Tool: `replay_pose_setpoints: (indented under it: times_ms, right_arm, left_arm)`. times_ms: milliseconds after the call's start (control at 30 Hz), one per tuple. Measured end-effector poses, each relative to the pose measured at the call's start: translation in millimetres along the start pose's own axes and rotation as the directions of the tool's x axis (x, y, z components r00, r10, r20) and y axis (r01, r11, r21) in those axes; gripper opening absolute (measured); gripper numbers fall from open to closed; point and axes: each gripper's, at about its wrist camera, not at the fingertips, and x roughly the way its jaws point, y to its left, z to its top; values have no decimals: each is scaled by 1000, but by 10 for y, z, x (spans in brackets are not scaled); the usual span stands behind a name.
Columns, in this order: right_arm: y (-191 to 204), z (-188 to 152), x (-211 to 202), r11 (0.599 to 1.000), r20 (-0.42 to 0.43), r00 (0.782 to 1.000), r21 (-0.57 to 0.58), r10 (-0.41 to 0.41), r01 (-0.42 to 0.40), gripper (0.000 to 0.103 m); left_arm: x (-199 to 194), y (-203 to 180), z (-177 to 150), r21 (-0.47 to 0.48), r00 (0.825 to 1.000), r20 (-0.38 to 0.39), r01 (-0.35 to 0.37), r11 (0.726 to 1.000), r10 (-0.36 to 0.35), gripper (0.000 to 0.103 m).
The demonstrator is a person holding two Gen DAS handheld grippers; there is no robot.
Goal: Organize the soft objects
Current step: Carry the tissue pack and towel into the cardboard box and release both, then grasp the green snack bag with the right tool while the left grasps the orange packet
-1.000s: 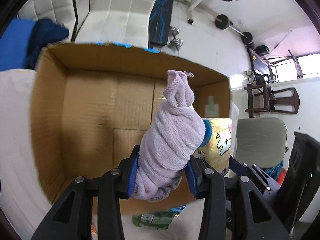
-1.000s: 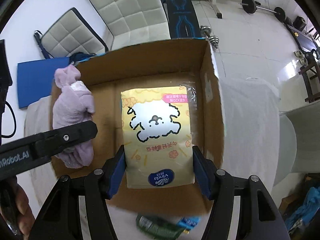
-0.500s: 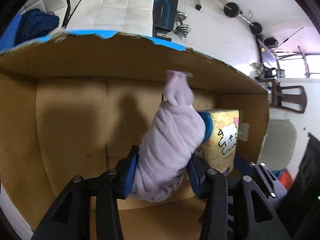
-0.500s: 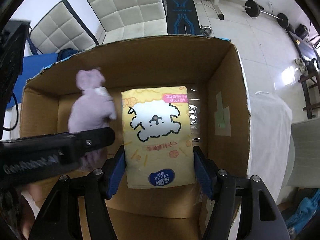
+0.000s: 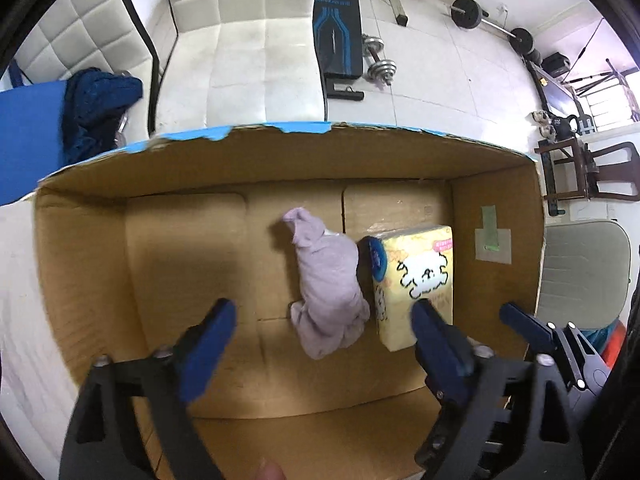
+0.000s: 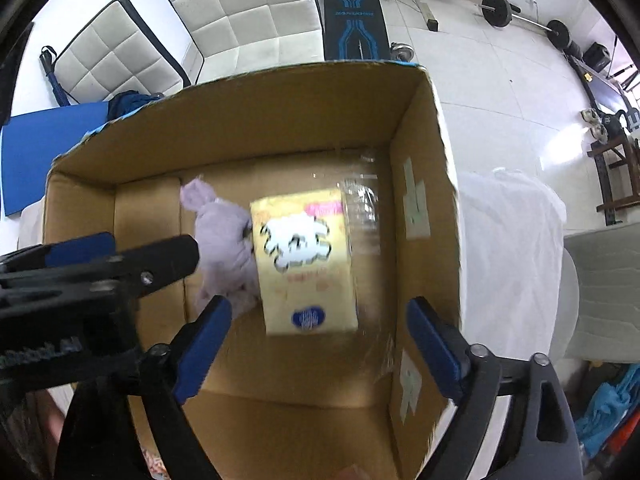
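A lilac rolled towel [image 5: 328,284] lies on the floor of an open cardboard box [image 5: 280,160], touching a yellow tissue pack [image 5: 416,280] to its right. My left gripper [image 5: 324,328] is open and empty above the box, over the towel. In the right wrist view the towel [image 6: 224,240] and the blurred tissue pack [image 6: 306,260] lie side by side in the box [image 6: 424,184]. My right gripper [image 6: 320,324] is open and empty above the pack. The left gripper's finger crosses that view at the left.
The box sits on a white-covered surface [image 6: 508,232]. White quilted chairs [image 5: 240,40], a weight bench [image 5: 336,20], dumbbells and a blue mat [image 5: 28,132] lie beyond. A grey chair [image 5: 584,272] stands to the right.
Both grippers have opened. The towel and the tissue pack dropped from the fingers onto the box floor. Both grippers have lifted back from them.
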Motion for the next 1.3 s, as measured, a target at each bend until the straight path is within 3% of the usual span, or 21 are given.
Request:
replay_pose_setpoints:
  times_ms: [67, 167, 700, 833, 967, 1133, 1300]
  right_arm:
    - [25, -76, -68, 1000, 8, 1000, 1, 5, -5, 103]
    - [49, -251, -192, 1000, 1, 1000, 14, 12, -12, 103]
    - [315, -1511, -1004, 995, 50, 998, -88, 40, -36, 103]
    - [412, -1942, -947, 982, -13, 1000, -185, 24, -26, 103]
    - [471, -2353, -617, 965, -107, 994, -263, -38, 9, 103]
    - [497, -2685, -136, 958, -185, 980, -285, -77, 21, 103]
    - [545, -2775, 171, 949, -220, 968, -313, -123, 50, 103]
  left_arm:
    - [-66, 36, -91, 3, 1000, 10, -17, 1000, 17, 93]
    - [-165, 52, -219, 11, 998, 43, -41, 999, 41, 102]
    - [-998, 135, -1415, 32, 968, 228, -111, 993, 101, 102]
    - [-1092, 266, -1876, 49, 956, 247, -174, 984, 157, 102]
    - [-850, 521, -2386, 45, 960, 179, -229, 972, 218, 102]
    - [-200, 891, -2861, 20, 965, 3, -261, 965, 261, 102]
    - [354, 1112, -3151, 37, 947, -121, -297, 954, 299, 102]
